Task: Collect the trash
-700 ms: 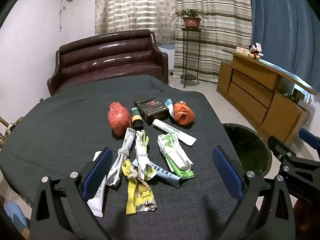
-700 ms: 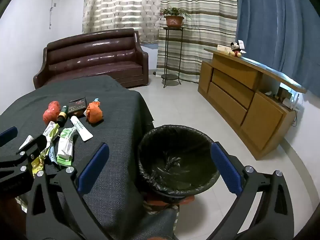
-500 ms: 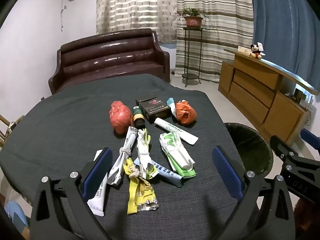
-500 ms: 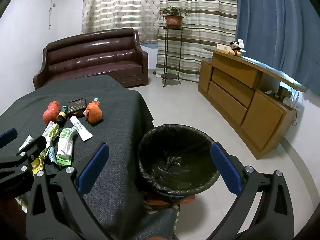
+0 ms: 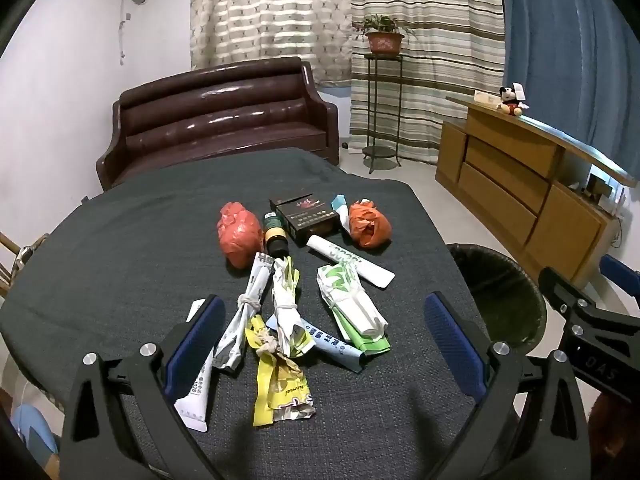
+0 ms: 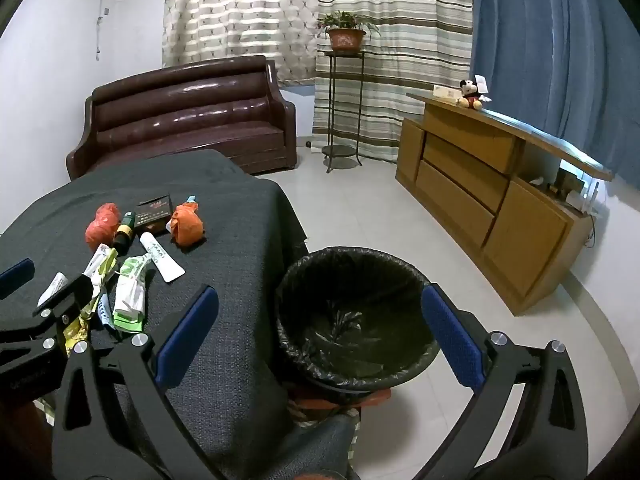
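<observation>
Crumpled wrappers and a white squeeze tube [image 5: 352,263] lie clustered mid-table on the dark cloth-covered table [image 5: 120,248], before a black rectangular box [image 5: 307,219] flanked by two orange crumpled bags [image 5: 239,233]. A black-lined round bin [image 6: 352,320] stands off the table's right edge.

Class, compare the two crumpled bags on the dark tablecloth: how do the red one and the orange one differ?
The crumpled red plastic bag lies left of the black box; the crumpled orange plastic bag lies right of it. The red one looks larger and paler, the orange one smaller and brighter. Both are balled-up trash on the tablecloth.
</observation>
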Demonstrator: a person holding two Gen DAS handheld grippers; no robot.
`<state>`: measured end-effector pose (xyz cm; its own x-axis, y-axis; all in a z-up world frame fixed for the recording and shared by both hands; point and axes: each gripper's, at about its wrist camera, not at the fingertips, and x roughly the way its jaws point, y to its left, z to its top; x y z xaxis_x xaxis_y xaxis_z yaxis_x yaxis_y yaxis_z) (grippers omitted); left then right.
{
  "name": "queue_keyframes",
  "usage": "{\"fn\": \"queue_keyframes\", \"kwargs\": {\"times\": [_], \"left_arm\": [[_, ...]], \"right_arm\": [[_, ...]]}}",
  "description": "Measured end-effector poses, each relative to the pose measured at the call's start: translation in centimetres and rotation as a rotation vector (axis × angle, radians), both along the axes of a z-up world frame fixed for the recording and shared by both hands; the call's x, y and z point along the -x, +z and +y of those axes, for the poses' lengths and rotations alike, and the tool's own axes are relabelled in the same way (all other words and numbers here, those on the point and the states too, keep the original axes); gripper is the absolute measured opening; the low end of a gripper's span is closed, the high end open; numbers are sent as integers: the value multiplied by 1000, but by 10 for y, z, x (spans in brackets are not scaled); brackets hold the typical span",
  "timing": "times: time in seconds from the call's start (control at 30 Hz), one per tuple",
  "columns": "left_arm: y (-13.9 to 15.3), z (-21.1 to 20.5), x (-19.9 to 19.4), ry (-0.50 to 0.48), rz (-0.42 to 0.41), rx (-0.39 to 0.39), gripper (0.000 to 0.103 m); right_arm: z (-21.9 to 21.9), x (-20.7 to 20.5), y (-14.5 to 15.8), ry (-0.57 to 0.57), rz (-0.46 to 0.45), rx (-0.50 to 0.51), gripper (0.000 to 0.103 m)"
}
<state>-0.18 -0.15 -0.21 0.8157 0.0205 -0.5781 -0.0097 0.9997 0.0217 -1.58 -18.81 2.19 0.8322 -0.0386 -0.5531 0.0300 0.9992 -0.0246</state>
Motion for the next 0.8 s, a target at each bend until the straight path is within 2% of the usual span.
{"fn": "queue_keyframes", "kwargs": {"times": [0.8], "left_arm": [[-1,0,-2,-1,8,2,97]], "right_arm": [[0,-1,-1,-1,9,-8,99]]}}
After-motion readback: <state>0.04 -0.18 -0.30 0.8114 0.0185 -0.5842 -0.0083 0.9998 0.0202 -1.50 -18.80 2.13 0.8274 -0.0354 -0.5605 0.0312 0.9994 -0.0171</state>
